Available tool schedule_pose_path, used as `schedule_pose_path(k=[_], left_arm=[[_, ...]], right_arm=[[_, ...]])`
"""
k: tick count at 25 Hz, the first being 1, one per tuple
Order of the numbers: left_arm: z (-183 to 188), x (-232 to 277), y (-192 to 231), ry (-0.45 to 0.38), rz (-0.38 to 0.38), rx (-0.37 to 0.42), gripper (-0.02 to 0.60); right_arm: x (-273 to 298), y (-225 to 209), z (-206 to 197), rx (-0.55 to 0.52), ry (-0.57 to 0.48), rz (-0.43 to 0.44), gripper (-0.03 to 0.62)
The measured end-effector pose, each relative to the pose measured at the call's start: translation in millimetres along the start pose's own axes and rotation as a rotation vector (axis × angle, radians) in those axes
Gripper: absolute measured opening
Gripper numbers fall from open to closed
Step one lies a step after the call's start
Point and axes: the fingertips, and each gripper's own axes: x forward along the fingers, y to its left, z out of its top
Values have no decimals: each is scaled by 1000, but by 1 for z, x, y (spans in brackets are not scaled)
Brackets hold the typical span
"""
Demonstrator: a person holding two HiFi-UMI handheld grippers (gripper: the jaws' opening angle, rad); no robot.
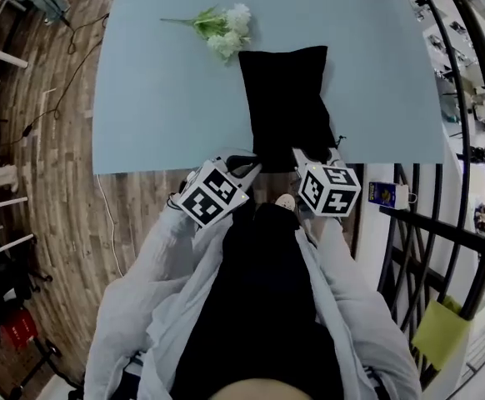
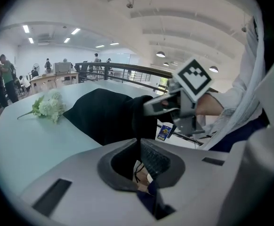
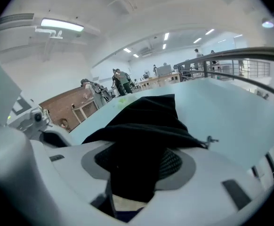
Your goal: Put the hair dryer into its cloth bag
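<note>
Judging by the head view, the closing step is in hand. The black bag (image 1: 284, 107) is laid on the pale blue worktop (image 1: 159, 98), its near end at the 6 o'clock edge. No hair dryer is seen, so it is probably inside already. The left claw (image 1: 244, 167) is set at the bag's 7 o'clock corner and the right claw (image 1: 307, 161) at its 5 o'clock corner. Flowers (image 1: 224, 30) are laid at the bag's 11 o'clock, and a plank floor (image 1: 59, 207) is seen below.

In the left gripper view, the jaws are pinched together on a thin edge of the bag, and a railing (image 2: 127, 69) and a lit hall are seen behind.

In the right gripper view, a thick bunch of the cloth is clamped between half-parted jaws. Next, the mouth likely needs drawing tight, with opposed pulls.
</note>
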Motion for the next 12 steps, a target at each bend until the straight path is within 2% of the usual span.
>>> schedule_pose_path(k=[3, 5, 7, 9, 12], left_arm=[[6, 6, 0, -31, -13, -44, 34], [7, 12, -2, -38, -23, -55, 35], [4, 19, -5, -26, -18, -39, 34], [1, 24, -10, -7, -9, -15, 34], [-1, 29, -14, 23, 16, 24, 35]], right_arm=[[-36, -10, -32, -99, 50, -47, 229], [-53, -26, -50, -185, 60, -130, 229], [-63, -48, -58, -252, 64, -226, 233], [-62, -69, -58, -323, 75, -300, 274], [-43, -89, -43, -469, 105, -335, 269]])
